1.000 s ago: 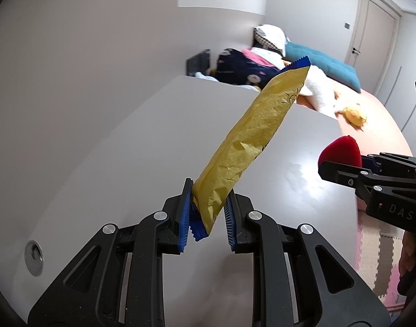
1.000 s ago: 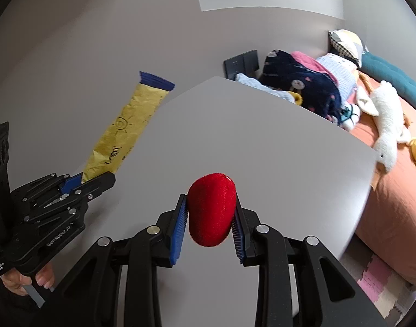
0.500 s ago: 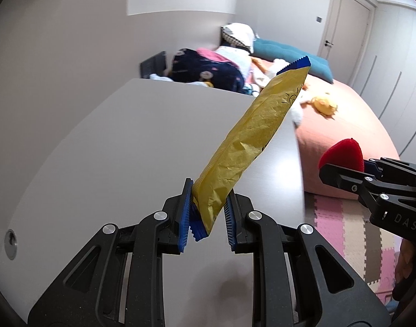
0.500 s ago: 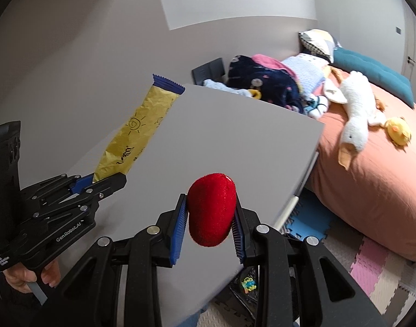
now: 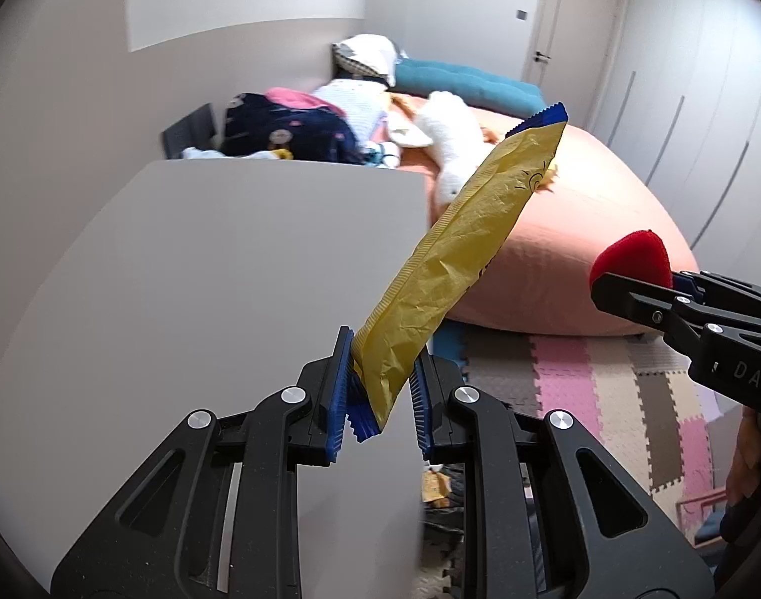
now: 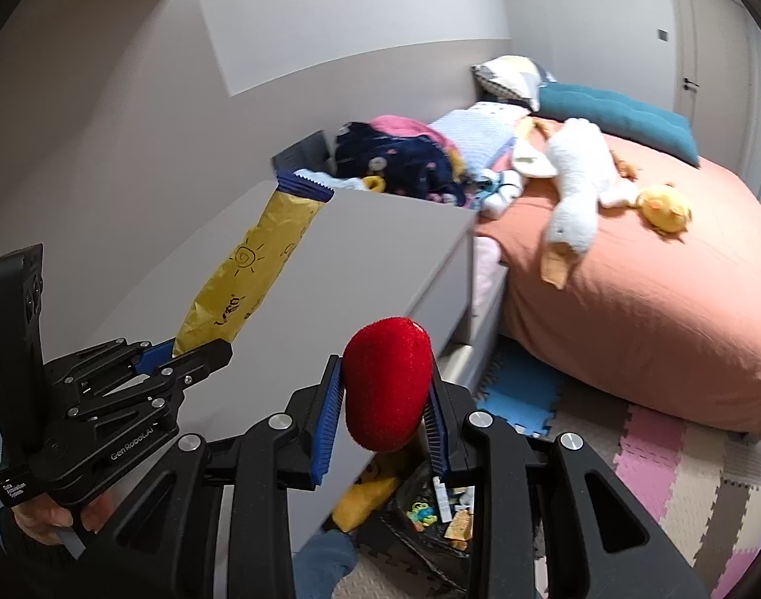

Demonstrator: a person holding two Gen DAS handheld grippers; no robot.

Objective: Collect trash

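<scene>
My left gripper [image 5: 378, 399] is shut on the lower end of a long yellow snack wrapper [image 5: 460, 259] with blue crimped ends; it sticks up and to the right, held in the air above the table's right edge. My right gripper [image 6: 384, 417] is shut on a red fuzzy strawberry-shaped object [image 6: 386, 383]. In the right wrist view the left gripper [image 6: 195, 352] and wrapper [image 6: 250, 269] are at the left. In the left wrist view the right gripper [image 5: 644, 294] and the red object [image 5: 634, 262] are at the right. A dark trash bag [image 6: 430, 509] holding scraps shows on the floor below the right gripper.
A grey table [image 5: 205, 274] lies left and below, its right edge near both grippers. A bed with an orange cover [image 6: 630, 274], plush toys and piled clothes stands beyond. Coloured foam floor mats [image 5: 605, 389] lie to the right. A yellow toy [image 6: 365, 494] lies beside the bag.
Both grippers have swung right, off the tabletop toward its right edge, still holding their items. The bed, floor mats and the trash bag below have come into view.
</scene>
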